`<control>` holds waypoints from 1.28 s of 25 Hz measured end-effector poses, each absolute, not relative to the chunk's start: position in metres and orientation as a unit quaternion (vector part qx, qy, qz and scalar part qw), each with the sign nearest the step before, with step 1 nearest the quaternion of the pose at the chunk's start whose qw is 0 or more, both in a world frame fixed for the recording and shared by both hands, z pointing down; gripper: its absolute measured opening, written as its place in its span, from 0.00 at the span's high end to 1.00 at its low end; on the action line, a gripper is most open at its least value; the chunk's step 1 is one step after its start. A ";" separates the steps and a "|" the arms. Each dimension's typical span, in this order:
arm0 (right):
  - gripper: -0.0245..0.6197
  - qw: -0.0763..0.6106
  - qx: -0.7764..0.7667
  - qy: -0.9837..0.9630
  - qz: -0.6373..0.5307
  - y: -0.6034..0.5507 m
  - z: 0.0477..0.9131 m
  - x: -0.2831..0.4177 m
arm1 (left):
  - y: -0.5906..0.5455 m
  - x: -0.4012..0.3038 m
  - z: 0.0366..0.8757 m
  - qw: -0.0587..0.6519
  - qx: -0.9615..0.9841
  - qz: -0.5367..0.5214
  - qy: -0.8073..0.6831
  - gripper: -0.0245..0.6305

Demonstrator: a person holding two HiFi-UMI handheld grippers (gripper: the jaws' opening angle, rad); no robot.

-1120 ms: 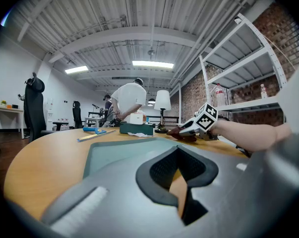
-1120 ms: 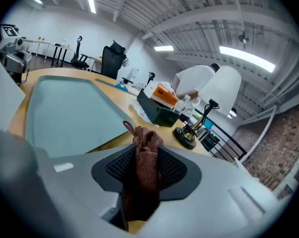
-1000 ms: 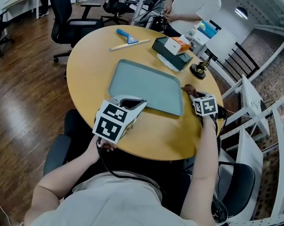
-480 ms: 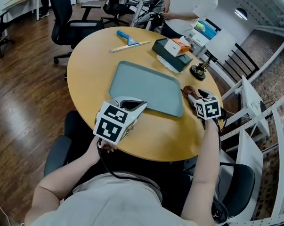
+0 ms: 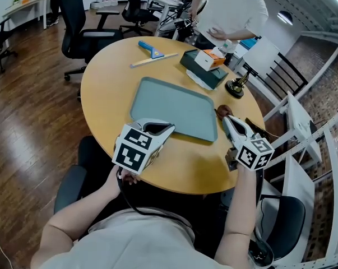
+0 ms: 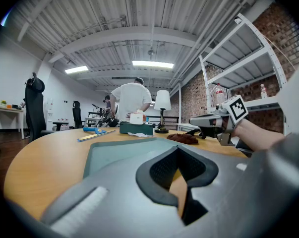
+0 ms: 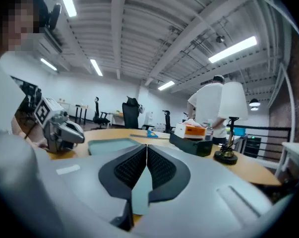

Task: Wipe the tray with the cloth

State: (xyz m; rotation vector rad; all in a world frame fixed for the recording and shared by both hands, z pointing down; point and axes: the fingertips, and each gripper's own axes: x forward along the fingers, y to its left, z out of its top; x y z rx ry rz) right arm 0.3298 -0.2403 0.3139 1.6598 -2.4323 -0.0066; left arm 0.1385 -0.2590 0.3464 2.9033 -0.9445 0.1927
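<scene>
The grey-green tray lies empty in the middle of the round wooden table. A small brown cloth sits crumpled on the table just off the tray's right edge; the left gripper view shows the cloth too. My right gripper is shut and holds nothing, its tips a little short of the cloth. My left gripper rests shut at the tray's near left corner, also with nothing in it. In the right gripper view the tray lies beyond the closed jaws.
A blue squeegee and a long ruler lie at the table's far side. A dark box with an orange-and-white carton and a lamp base stand at the far right. A person in white stands behind; office chairs ring the table.
My right gripper has drawn back toward the table's near edge, away from the cloth. The left gripper, tray and cloth have stayed put.
</scene>
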 end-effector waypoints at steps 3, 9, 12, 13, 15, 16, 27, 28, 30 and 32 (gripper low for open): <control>0.96 0.054 0.513 -0.856 0.013 -0.220 0.317 0.301 | -0.259 0.138 0.345 0.041 0.948 0.062 -0.309 0.96; 0.96 0.066 0.484 -0.872 0.027 -0.212 0.346 0.281 | -0.261 0.137 0.346 0.042 0.948 0.062 -0.309 0.96; 0.96 0.063 0.480 -0.874 0.045 -0.213 0.355 0.282 | -0.260 0.137 0.346 0.043 0.948 0.063 -0.308 0.96; 0.96 0.057 0.478 -0.875 0.048 -0.213 0.355 0.282 | -0.259 0.137 0.346 0.043 0.948 0.063 -0.308 0.96; 0.96 0.045 0.473 -0.878 0.052 -0.212 0.353 0.283 | -0.259 0.137 0.345 0.042 0.948 0.062 -0.308 0.96; 0.96 0.042 0.472 -0.879 0.055 -0.213 0.353 0.283 | -0.259 0.136 0.345 0.042 0.948 0.062 -0.309 0.96; 0.96 0.045 0.469 -0.880 0.065 -0.214 0.356 0.282 | -0.259 0.137 0.345 0.043 0.948 0.062 -0.308 0.96; 0.96 0.045 0.469 -0.880 0.065 -0.214 0.356 0.282 | -0.259 0.137 0.345 0.042 0.948 0.062 -0.309 0.96; 0.96 0.045 0.468 -0.880 0.065 -0.214 0.357 0.282 | -0.258 0.137 0.345 0.042 0.948 0.062 -0.309 0.96; 0.96 0.046 0.468 -0.880 0.066 -0.214 0.358 0.283 | -0.258 0.137 0.346 0.042 0.948 0.062 -0.308 0.96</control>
